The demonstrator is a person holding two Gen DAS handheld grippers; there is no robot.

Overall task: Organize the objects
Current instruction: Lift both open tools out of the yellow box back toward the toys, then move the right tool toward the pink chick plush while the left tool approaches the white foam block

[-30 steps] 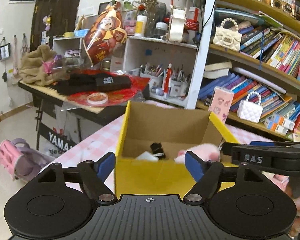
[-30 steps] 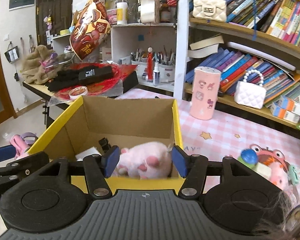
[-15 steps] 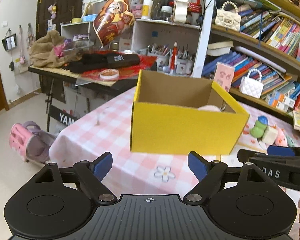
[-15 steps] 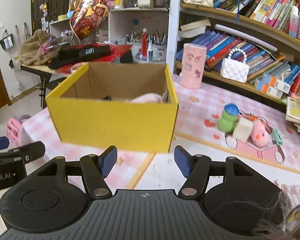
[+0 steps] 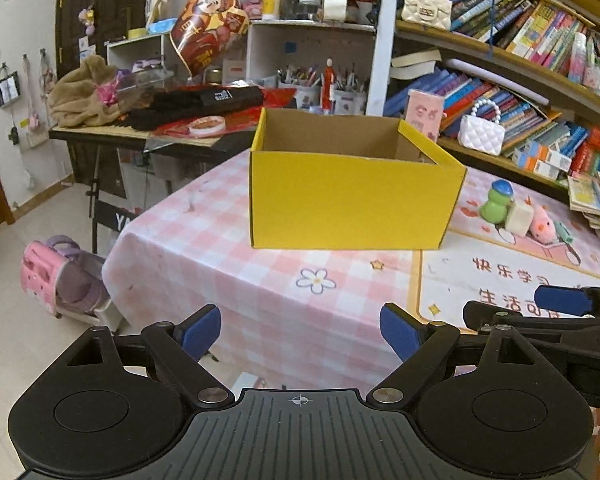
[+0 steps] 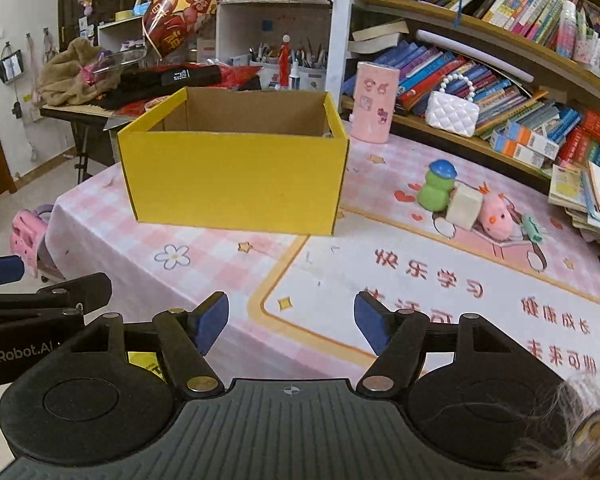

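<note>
Since 1 second ago both hand-held grippers have drawn back from directly over the yellow box (image 6: 236, 178), whose whole front wall now shows; the pink plush seen inside it earlier is now hidden behind that wall, and the box interior cannot be read from either view. The left hand-held gripper (image 5: 300, 334) points obliquely down over the near edge of the counter (image 5: 260, 300), its 2 blue pads apart with nothing between them, the jaws having just been opening. The right hand-held gripper (image 6: 291, 326) points down at a similar slant over the printed mat (image 6: 440, 300), its 2 pads likewise apart and empty, also just opening. Each gripper appears cut off at the other view's edge. The box stands on the counter, well ahead of both grippers. Right of the box lie 4 small items in a touching cluster: 1 green toy with a blue cap (image 6: 436, 186), 1 cream block (image 6: 463, 205), 1 pink plush chick (image 6: 496, 218), and 1 small teal item (image 6: 531, 227) too small to identify. 1 pink cylinder (image 6: 374, 102) stands just behind the box's right corner.
</note>
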